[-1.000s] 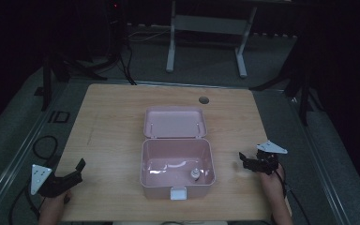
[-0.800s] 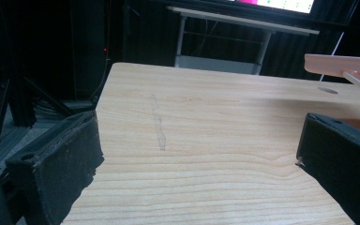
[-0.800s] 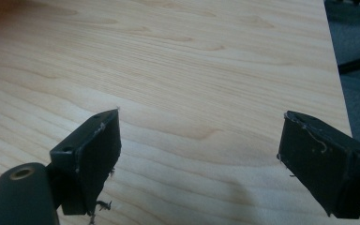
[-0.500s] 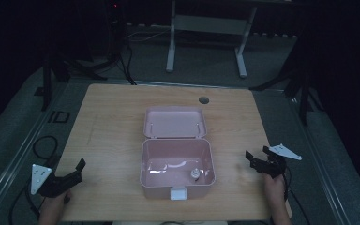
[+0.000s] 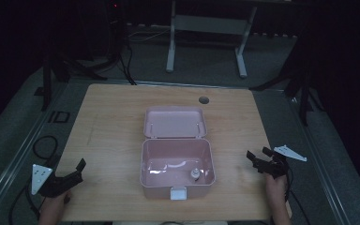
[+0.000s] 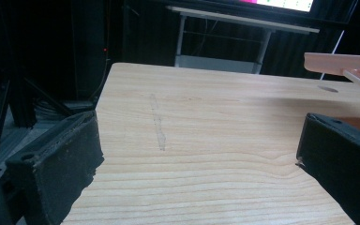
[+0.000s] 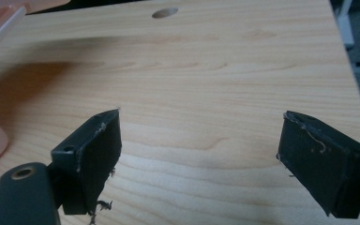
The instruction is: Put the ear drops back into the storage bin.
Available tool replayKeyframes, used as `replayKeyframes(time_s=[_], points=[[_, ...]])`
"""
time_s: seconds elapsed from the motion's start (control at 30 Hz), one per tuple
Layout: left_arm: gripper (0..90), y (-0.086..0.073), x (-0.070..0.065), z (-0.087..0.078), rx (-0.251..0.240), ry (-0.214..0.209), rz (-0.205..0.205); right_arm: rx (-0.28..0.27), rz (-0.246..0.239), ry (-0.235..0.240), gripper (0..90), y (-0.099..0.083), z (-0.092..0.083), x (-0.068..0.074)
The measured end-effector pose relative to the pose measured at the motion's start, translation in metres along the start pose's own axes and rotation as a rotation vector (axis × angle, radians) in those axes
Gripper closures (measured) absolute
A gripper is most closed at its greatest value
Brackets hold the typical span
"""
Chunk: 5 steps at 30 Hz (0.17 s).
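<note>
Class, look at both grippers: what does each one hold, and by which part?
Nothing is held. The left gripper and the right gripper both stand open over bare table, on either side of the open pink box.

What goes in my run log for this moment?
left hand-held gripper open, empty | right hand-held gripper open, empty | pink box open, small item inside
</note>
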<state>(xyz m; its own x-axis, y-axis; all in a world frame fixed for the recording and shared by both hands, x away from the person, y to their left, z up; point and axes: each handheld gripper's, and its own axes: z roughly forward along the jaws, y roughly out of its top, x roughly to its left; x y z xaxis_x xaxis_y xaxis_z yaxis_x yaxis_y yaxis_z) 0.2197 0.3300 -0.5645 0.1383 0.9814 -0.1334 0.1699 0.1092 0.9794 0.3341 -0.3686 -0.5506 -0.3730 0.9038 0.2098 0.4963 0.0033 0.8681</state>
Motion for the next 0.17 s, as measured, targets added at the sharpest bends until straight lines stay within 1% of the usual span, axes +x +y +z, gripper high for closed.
replayKeyframes(time_s=[0.07,0.17], points=[[0.5,0.0,0.0001,-0.0001,0.0,0.0,0.0,0.009,-0.011,-0.004,13.3,0.0,0.0008,0.0005],[0.5,0.0,0.0,-0.0002,-0.001,0.001,-0.001,0.016,-0.008,-0.007,13.3,0.0,0.0009,0.0005]])
